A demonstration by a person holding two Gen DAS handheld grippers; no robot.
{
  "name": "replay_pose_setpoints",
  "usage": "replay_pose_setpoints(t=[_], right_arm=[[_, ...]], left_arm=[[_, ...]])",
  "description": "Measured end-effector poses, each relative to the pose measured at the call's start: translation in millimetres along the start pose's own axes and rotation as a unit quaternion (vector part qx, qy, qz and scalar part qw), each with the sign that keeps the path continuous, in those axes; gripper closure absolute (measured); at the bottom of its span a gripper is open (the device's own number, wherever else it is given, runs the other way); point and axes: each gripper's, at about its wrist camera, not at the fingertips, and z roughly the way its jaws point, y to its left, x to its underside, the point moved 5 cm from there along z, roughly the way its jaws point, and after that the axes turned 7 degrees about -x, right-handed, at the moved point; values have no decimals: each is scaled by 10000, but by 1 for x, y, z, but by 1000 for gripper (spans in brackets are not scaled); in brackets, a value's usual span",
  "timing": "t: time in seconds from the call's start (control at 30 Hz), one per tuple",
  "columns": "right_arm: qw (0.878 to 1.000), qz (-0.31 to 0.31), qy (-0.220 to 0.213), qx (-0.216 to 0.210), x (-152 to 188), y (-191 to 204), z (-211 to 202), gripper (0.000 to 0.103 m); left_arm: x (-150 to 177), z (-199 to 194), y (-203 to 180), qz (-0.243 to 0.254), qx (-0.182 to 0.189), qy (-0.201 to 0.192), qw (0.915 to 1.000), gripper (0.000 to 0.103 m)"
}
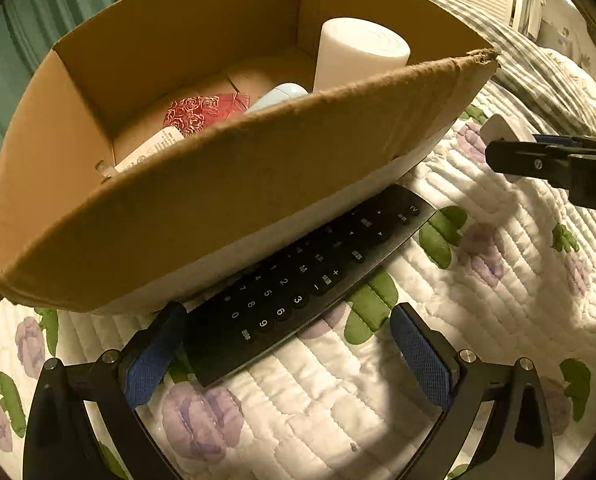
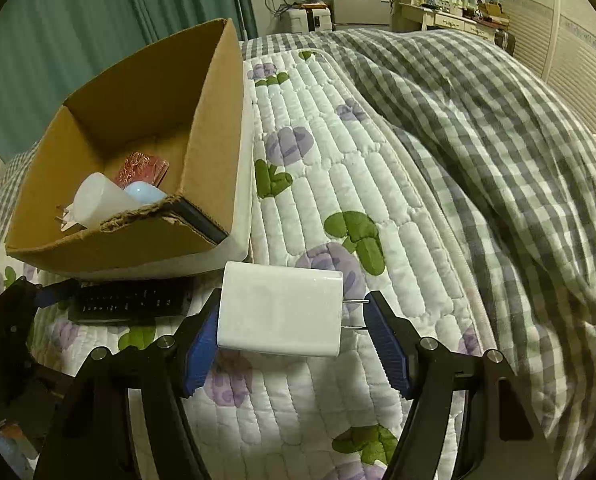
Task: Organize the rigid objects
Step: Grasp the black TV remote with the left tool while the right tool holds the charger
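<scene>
A black TV remote [image 1: 298, 280] lies on the floral quilt against the front wall of the cardboard box [image 1: 218, 184]. My left gripper [image 1: 286, 340] is open, its blue pads on either side of the remote's near end, left pad touching it. My right gripper [image 2: 294, 316] is shut on a white plug charger [image 2: 280, 314], held by its body end and prong tips above the quilt, right of the box [image 2: 206, 152]. It also shows in the left wrist view [image 1: 501, 130]. The box holds a white cylinder [image 1: 357, 56], a pale blue object [image 1: 282, 96], a red patterned packet [image 1: 202, 114].
A grey checked duvet [image 2: 477, 140] is heaped on the right side of the bed. The floral quilt [image 2: 337, 184] stretches between the box and the duvet. Teal curtains hang behind the box. A dresser and appliances stand far back.
</scene>
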Motion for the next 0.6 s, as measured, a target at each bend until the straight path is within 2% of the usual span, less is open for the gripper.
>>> replay_pose_setpoints(t=[0.1,0.17,0.23,0.37,0.4,0.47,0.53,0.6], right_arm=[[10000,52,61,57,0,-4,2,34],[9999,103,10,74,-2,-8,-1,34],[9998,133,-35,108,-3,-11,-6,34],[9994,265,-152,140,-9,-19,-16,34],[9993,314,-178,129,-10,-22,-18,34],[9989,403,-219,96,-11,-26,-21,34],[9987,434,-244,102,-11,-29,-22,34],[9985,469,-249,97,-11,-31,-23,34]], left_arm=[[0,-5,-4,248,306,-123,9991,0],[-1,-7,-15,431,305,-115,9985,0],[-3,-10,-26,505,462,-43,9976,0],[-8,-26,-52,683,1137,7,9912,0],[-8,-27,-57,727,1137,20,9908,0],[-8,-23,-55,717,865,43,9937,0],[-14,-13,-49,551,550,107,9969,0],[-19,-5,-41,318,455,122,9984,0]])
